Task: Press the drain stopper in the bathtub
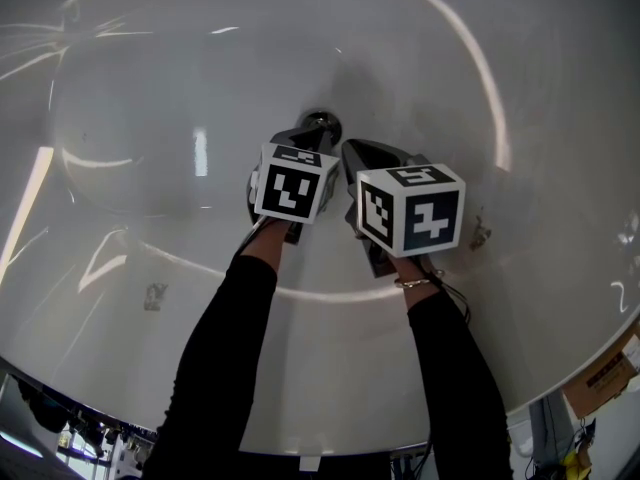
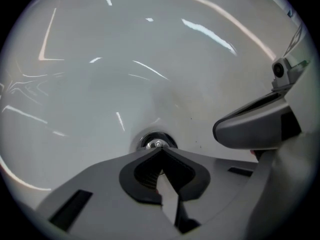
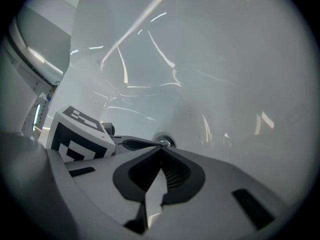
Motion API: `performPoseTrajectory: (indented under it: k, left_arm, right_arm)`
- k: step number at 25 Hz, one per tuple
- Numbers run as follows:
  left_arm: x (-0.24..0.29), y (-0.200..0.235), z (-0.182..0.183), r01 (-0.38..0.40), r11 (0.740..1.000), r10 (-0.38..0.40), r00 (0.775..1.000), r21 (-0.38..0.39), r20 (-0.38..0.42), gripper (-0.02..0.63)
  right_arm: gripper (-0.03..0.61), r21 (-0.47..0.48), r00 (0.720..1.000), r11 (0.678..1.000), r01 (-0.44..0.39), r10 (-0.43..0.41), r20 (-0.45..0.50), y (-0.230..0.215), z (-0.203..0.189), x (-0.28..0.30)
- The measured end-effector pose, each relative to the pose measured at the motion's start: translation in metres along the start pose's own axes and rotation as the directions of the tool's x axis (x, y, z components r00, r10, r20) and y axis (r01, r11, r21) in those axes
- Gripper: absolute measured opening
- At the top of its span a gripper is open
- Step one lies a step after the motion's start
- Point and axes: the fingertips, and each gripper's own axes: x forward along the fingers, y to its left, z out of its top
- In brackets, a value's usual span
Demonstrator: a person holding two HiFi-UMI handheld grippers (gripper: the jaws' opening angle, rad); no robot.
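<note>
A round chrome drain stopper point(image 1: 322, 124) sits in the floor of the white bathtub point(image 1: 150, 98). My left gripper point(image 1: 312, 133) is shut, and its tips rest right at the stopper's near edge. In the left gripper view the stopper point(image 2: 156, 141) shows just beyond the closed tips point(image 2: 160, 150). My right gripper point(image 1: 350, 150) is shut too and hovers just right of the stopper, close beside the left one. The right gripper view shows the stopper point(image 3: 164, 141) past its closed tips point(image 3: 161, 149), with the left gripper's marker cube point(image 3: 80, 134) to the left.
The bathtub's curved rim point(image 1: 560, 298) runs round the view, with glare streaks on the glossy walls. A cardboard box point(image 1: 605, 373) stands outside the tub at the lower right. Small dark marks point(image 1: 480, 233) lie on the tub slope to the right.
</note>
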Motion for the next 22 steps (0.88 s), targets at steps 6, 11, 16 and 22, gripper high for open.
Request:
performPoseTrajectory:
  k: [6,11,16,22]
  left_arm:
    - [0.0011,-0.0005,-0.0008,-0.002,1.0,0.003,1.0,0.012,-0.027,0.008]
    - [0.0014,0.0005,-0.0003,0.0,1.0,0.0,0.999,-0.003,-0.033,0.008]
    - [0.0042,-0.0011,-0.0021,-0.025,0.999,0.026,0.999,0.029,-0.039,0.008]
    - [0.0079,-0.0007,-0.0029,-0.036,0.998,0.04,0.996,0.051,-0.077,0.008]
  right_arm:
    - [0.002,0.011,1.0,1.0,0.002,-0.002,-0.004,-0.0015,-0.001,0.0017]
    - [0.002,0.017,1.0,1.0,0.002,-0.002,-0.004,-0.0021,-0.001,0.0025]
    - [0.002,0.024,1.0,1.0,0.007,-0.007,-0.008,-0.0041,-0.0019,0.0035]
    - [0.002,0.023,1.0,1.0,0.011,-0.011,-0.005,-0.0052,-0.0015,0.0033]
